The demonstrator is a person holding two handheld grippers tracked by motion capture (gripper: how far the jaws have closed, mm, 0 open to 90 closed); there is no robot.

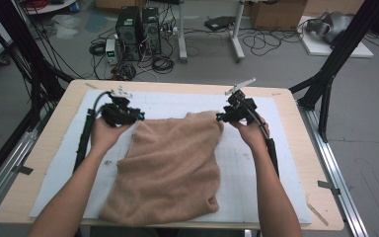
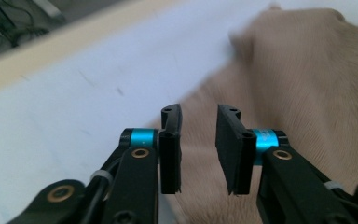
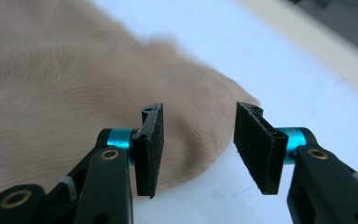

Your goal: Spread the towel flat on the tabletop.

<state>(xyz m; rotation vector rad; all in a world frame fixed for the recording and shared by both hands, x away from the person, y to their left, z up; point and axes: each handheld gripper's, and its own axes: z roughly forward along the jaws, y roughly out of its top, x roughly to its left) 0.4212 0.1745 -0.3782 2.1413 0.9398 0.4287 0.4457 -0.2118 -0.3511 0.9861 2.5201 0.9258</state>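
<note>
The soft tan fuzzy towel [image 1: 170, 168] lies mid-frame on the white mat [image 1: 69, 163]. The left gripper [image 2: 198, 140] and right gripper [image 3: 198, 140] hover spread apart, pinching nothing.

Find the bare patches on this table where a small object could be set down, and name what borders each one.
Bare white mat lies right of the tan towel, out to the table's wooden edge. A strip runs behind the towel, between the left gripper and right gripper. A narrower patch lies left of the towel. The middle is crowded by the towel and both forearms.
</note>
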